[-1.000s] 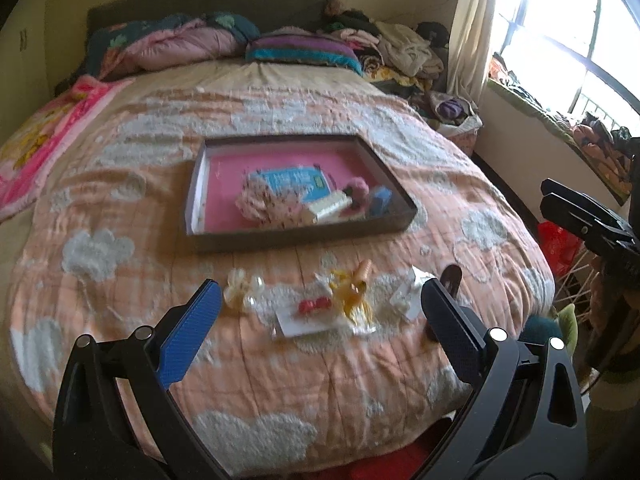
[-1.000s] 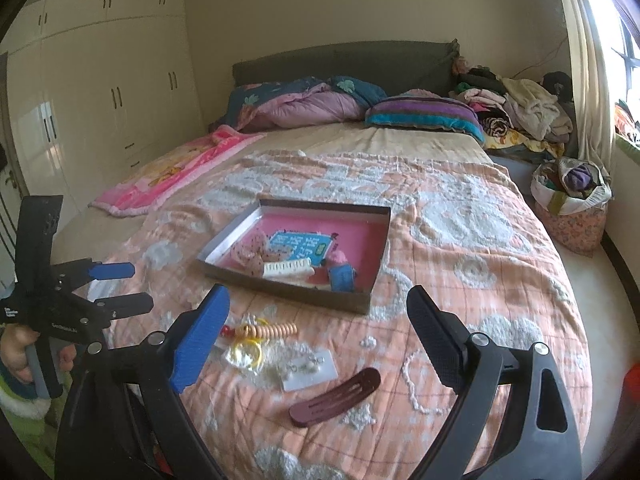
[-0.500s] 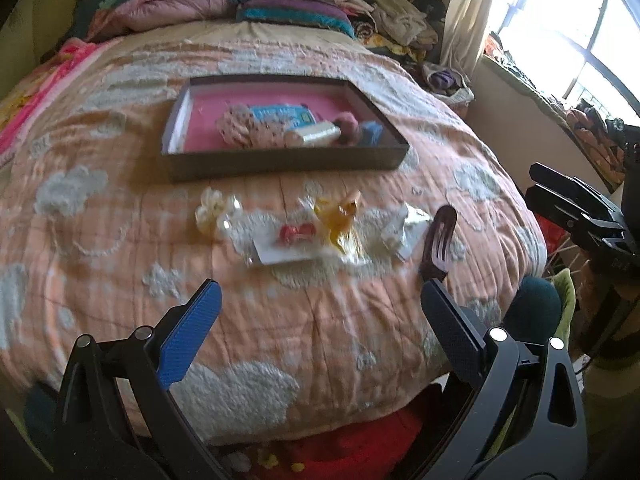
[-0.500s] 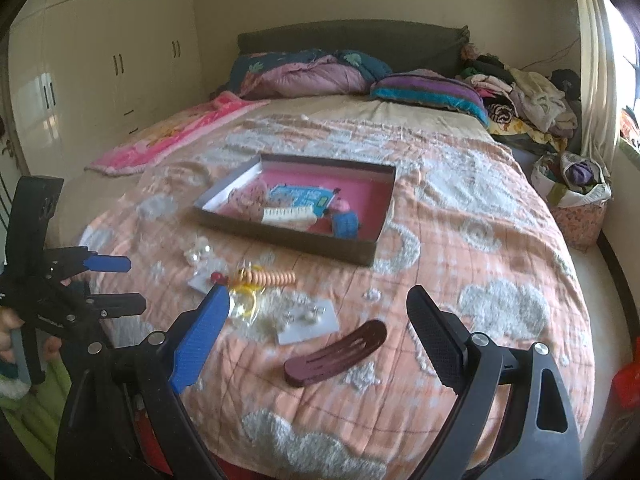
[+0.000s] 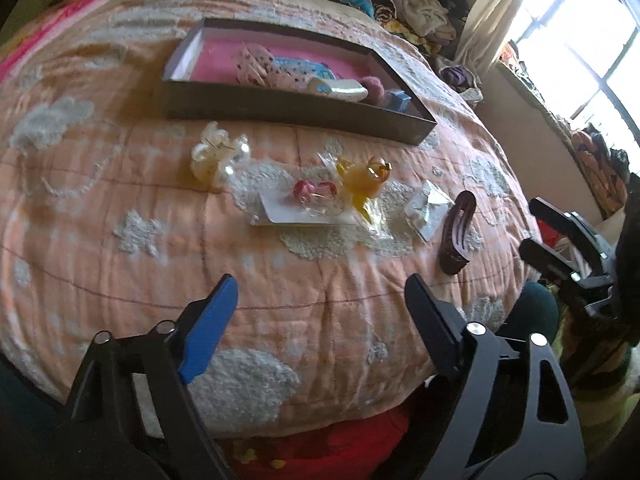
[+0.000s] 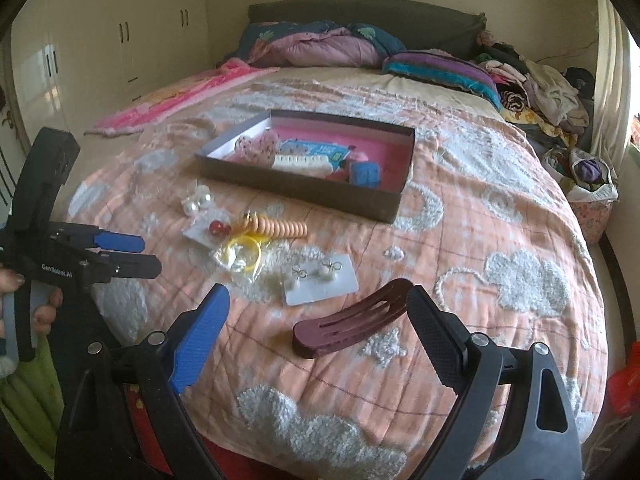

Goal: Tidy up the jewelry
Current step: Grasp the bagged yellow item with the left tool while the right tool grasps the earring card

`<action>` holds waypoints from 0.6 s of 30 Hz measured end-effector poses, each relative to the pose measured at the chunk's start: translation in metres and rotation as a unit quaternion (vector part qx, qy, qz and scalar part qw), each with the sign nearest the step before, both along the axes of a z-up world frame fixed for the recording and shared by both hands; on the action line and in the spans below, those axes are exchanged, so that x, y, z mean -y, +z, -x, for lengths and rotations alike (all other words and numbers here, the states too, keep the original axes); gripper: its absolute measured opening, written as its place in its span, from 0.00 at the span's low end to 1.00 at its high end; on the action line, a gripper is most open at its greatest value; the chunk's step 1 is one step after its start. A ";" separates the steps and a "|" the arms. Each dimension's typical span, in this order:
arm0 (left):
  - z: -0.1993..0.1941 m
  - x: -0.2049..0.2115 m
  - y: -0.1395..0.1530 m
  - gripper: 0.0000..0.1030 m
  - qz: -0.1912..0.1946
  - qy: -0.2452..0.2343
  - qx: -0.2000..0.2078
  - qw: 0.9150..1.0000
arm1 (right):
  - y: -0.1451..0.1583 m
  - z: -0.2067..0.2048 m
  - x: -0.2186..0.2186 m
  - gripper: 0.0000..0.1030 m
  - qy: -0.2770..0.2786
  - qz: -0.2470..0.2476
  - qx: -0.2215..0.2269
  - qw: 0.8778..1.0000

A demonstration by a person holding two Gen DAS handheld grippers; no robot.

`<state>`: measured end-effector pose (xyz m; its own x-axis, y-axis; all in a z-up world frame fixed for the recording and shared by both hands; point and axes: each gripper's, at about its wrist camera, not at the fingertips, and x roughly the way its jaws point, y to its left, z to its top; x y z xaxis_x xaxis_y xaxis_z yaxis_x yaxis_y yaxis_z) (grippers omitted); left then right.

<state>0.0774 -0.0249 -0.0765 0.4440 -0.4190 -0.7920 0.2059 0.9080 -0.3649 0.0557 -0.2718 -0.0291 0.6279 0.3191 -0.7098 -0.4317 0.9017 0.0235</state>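
Observation:
A shallow dark box (image 5: pixel 296 110) with a pink lining lies mid-bed, with several items inside; it also shows in the right wrist view (image 6: pixel 298 189). In front of it on the quilt lie a pearl hair piece (image 5: pixel 218 156), a card with red earrings (image 5: pixel 312 196), an orange spiral tie (image 6: pixel 280 227), a yellow ring (image 6: pixel 242 254), a white earring card (image 6: pixel 320 280) and a maroon hair clip (image 6: pixel 352 320). My left gripper (image 5: pixel 320 284) hovers over the bed's near edge, its jaws closing on nothing. My right gripper (image 6: pixel 320 294) is open, just short of the clip.
Pillows and bedding (image 6: pixel 320 46) pile at the headboard, and loose clothes (image 6: pixel 536 88) heap at the far right. A pink blanket (image 6: pixel 180 100) lies on the left side. White wardrobes (image 6: pixel 100 40) line the left wall. A cloth basket (image 6: pixel 592 196) stands beside the bed.
Both grippers have sunk toward the bed's near edge and tilted down, so the jewelry looks larger and closer. The left gripper's fingers stand narrower than before.

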 end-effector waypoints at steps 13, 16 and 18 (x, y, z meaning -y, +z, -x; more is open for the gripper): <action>-0.034 0.041 -0.017 0.39 0.029 -0.040 -0.034 0.998 | -0.037 -0.040 -0.004 0.87 0.014 0.041 -0.032 0.999; -0.042 0.043 -0.018 0.32 0.036 -0.038 -0.038 0.998 | -0.046 -0.052 -0.008 0.87 0.029 0.040 -0.051 0.997; -0.046 0.045 -0.019 0.29 0.041 -0.039 -0.042 0.997 | -0.053 -0.058 -0.013 0.87 0.042 0.041 -0.062 0.996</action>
<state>0.1229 -0.0704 -0.0958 0.3401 -0.5152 -0.7867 0.2403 0.8564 -0.4570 0.1142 -0.2593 -0.0818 0.5071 0.3039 -0.8065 -0.5044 0.8635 0.0083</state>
